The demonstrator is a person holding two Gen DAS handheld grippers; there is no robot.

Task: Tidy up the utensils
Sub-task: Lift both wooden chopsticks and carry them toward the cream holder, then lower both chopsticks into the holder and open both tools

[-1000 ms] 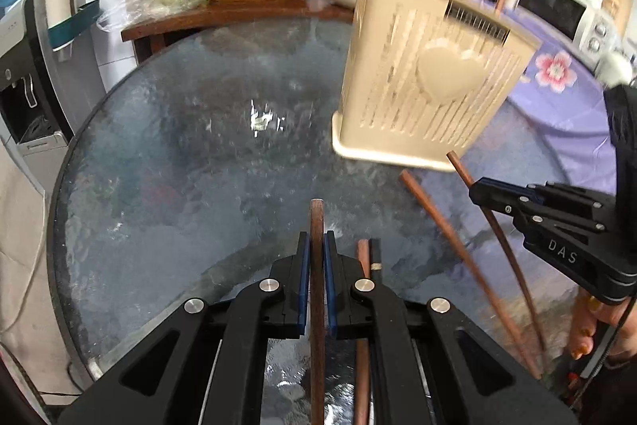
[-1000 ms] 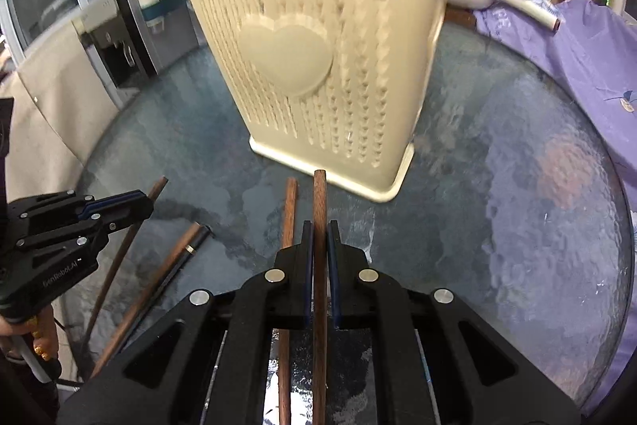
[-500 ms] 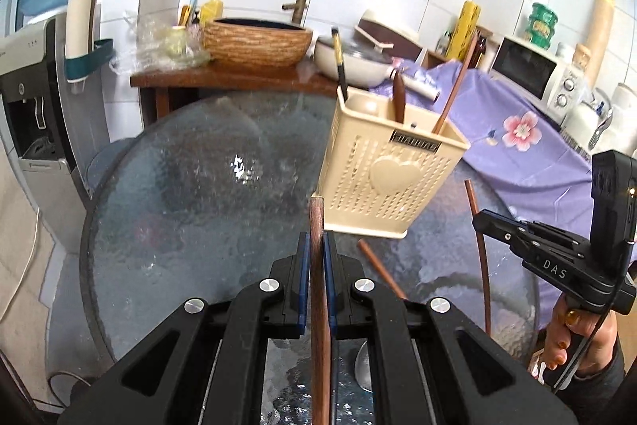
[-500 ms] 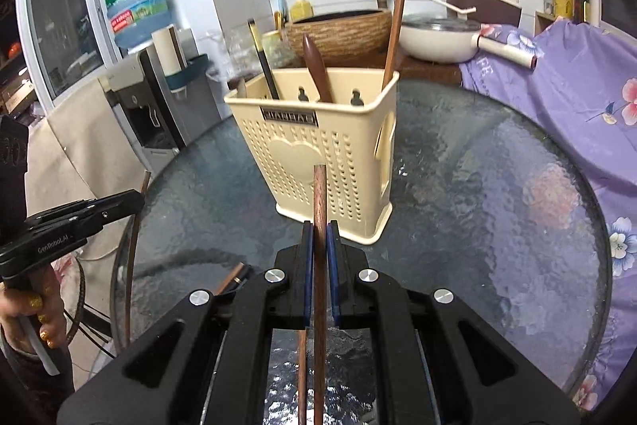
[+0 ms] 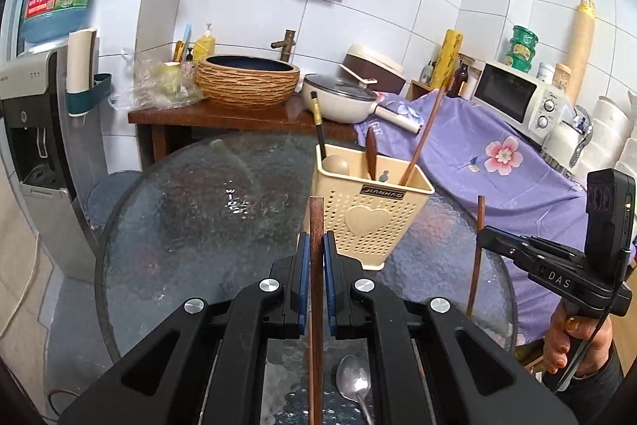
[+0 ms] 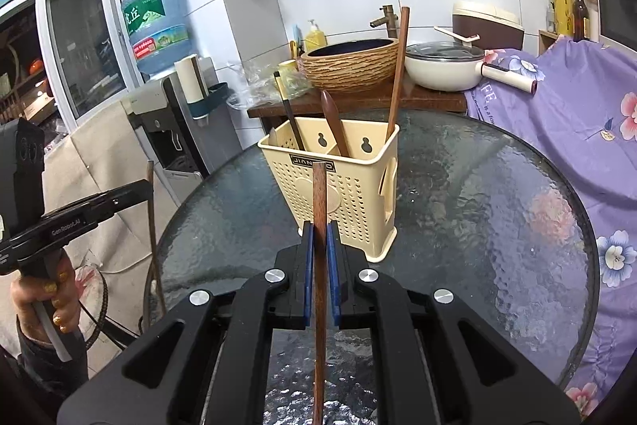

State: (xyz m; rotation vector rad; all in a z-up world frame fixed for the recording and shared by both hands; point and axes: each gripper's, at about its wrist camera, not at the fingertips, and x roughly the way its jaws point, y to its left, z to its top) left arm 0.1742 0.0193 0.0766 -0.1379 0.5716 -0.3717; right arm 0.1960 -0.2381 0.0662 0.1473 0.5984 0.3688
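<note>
A cream perforated utensil holder [image 5: 372, 214] [image 6: 342, 194] stands on the round glass table [image 5: 199, 226] and holds a black chopstick, a brown spoon handle and a long brown chopstick. My left gripper [image 5: 317, 245] is shut on a brown wooden chopstick [image 5: 316, 305], raised above the table in front of the holder. My right gripper [image 6: 319, 237] is shut on another brown chopstick [image 6: 319, 285], also raised. Each gripper shows in the other's view, the right one [image 5: 483, 237] and the left one [image 6: 147, 188], with its chopstick hanging down. A metal spoon [image 5: 352, 383] lies on the table below my left gripper.
A wooden counter [image 5: 239, 114] behind the table carries a woven basin and a white pan [image 5: 342, 98]. A water dispenser [image 5: 32, 130] stands at the left. A purple flowered cloth [image 5: 497, 154] with a microwave [image 5: 521, 94] lies at the right.
Both grippers have risen well above the table with their chopsticks and drawn back from the holder, which now looks smaller. The loose chopsticks on the glass have left view.
</note>
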